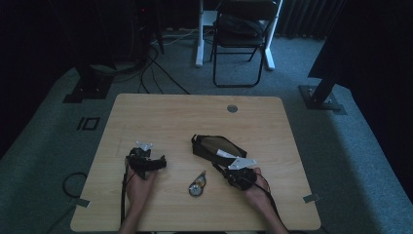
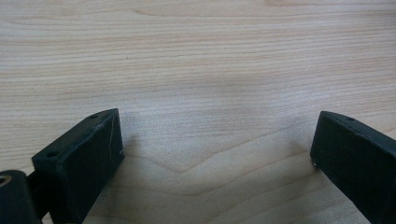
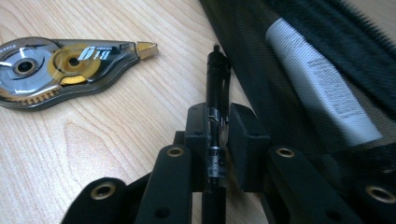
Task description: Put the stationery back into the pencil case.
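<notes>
I am gripping the pen (image 3: 215,93) in my right gripper (image 3: 219,121), aiming it into the mesh pouch (image 3: 299,70); my left gripper (image 2: 217,149) is resting open.

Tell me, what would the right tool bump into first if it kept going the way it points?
Probably the black mesh pouch: the right tool holds a black pen whose tip already points at its edge, though depth is unclear.

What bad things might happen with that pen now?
The right gripper pinches the thin black pen with only its jaw tips, so it might twist or slip out. Its tip sits close to the black mesh pouch, so it could snag on the fabric instead of going in.
</notes>
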`<state>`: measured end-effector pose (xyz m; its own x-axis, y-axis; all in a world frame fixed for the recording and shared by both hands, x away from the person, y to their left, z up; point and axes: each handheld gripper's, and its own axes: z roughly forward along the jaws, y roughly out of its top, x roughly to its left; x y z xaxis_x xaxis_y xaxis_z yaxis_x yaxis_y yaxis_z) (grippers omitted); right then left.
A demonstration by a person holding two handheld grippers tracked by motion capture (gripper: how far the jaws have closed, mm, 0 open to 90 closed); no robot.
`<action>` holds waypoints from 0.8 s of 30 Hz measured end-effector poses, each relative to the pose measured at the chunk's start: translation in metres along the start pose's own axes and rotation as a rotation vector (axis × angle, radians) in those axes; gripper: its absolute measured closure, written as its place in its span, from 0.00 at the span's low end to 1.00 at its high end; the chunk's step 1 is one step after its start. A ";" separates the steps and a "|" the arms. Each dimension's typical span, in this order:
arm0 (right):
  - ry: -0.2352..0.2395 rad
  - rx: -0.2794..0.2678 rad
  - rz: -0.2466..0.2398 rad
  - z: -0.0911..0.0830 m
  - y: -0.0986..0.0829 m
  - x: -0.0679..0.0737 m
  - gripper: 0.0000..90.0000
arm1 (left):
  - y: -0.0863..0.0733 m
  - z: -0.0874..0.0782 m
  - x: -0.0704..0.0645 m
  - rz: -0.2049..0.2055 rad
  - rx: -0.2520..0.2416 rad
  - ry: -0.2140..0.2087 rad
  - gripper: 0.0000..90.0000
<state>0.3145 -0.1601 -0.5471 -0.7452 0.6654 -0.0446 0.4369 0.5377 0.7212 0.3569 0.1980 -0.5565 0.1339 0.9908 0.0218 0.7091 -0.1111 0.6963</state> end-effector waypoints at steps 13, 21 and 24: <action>0.020 0.021 0.022 0.005 -0.001 -0.002 0.87 | 0.000 0.000 0.000 0.000 0.000 0.000 0.03; 0.046 0.027 0.046 0.004 -0.001 -0.003 0.85 | 0.000 0.000 0.000 0.000 0.000 0.000 0.03; 0.038 0.030 0.032 0.004 -0.001 -0.002 0.88 | 0.000 0.000 0.000 0.001 0.000 0.000 0.03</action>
<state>0.3174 -0.1600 -0.5503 -0.7490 0.6625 0.0046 0.4749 0.5320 0.7010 0.3569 0.1980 -0.5564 0.1341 0.9907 0.0224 0.7094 -0.1118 0.6959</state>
